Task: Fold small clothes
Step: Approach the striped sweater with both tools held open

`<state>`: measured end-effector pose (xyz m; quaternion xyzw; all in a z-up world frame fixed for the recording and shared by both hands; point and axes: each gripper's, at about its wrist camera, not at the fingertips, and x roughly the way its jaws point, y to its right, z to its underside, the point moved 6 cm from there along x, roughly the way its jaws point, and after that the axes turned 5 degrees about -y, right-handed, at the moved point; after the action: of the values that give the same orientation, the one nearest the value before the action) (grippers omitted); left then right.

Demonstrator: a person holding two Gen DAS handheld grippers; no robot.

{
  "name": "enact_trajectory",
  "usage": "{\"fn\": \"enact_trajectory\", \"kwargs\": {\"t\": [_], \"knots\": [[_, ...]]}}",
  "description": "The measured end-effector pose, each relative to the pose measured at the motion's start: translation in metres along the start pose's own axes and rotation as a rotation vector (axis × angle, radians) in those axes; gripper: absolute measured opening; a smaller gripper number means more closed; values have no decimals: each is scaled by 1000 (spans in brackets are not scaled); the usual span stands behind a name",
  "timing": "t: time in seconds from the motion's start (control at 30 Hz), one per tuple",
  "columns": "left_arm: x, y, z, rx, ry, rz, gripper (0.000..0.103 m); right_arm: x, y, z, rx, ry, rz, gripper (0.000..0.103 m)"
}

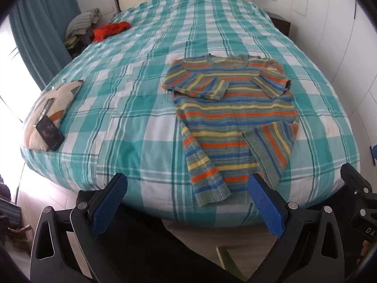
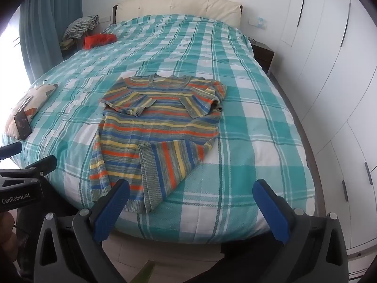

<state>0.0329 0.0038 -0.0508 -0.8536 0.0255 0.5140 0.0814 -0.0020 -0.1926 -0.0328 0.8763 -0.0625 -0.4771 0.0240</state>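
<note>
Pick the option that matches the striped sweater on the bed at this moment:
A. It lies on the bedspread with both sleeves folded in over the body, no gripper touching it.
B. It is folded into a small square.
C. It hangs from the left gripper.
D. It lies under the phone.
A: the striped sweater lies on the checked bedspread, sleeves folded across the body, while the left gripper and right gripper are both open and empty.

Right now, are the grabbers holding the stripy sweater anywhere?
No. Both the left gripper and the right gripper are open with nothing between their fingers. The striped sweater lies loose on the bed.
</note>
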Motion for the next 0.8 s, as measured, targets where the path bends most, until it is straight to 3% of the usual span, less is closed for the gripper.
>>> {"fn": "enact_trajectory", "kwargs": {"t": [0.8], "knots": [[15, -1, 8, -12, -63, 5, 102, 5, -12, 4, -12, -26, -23, 103]]}}
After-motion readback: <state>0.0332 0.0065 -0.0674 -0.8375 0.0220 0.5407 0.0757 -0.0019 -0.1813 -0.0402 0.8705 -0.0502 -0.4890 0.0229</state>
